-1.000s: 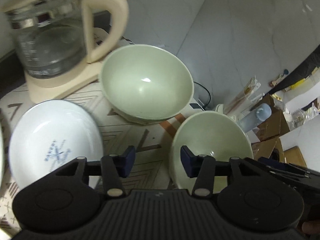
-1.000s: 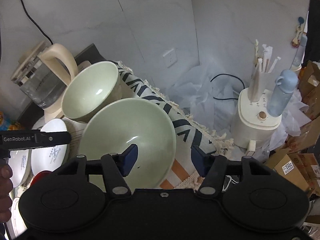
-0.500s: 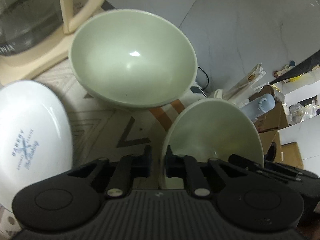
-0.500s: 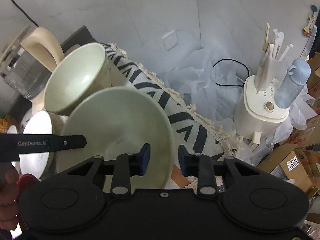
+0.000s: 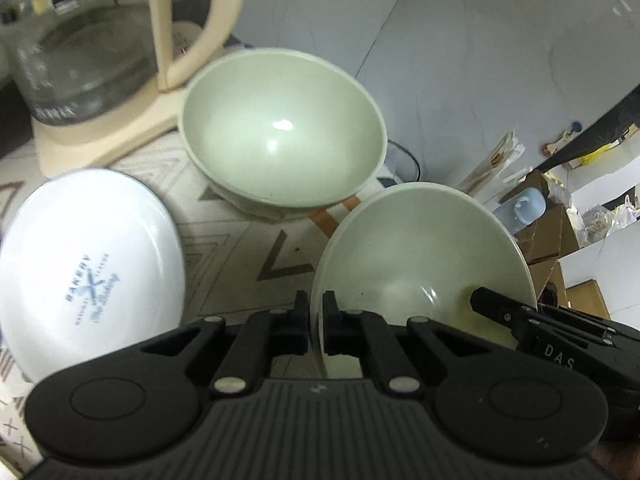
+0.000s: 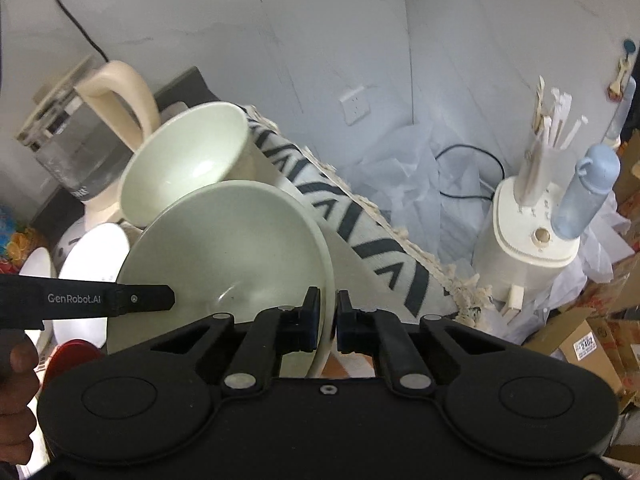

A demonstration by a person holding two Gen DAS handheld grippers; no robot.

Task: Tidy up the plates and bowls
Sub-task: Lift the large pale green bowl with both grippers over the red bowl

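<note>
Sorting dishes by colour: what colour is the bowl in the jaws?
Pale green bowl, clearest in the right wrist view.

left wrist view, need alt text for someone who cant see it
The left gripper is shut on the near rim of a pale green bowl, which the right gripper holds from the opposite side. Behind sit a second green bowl, a white plate printed "BAKERY" and a glass kettle on a patterned cloth.
</note>
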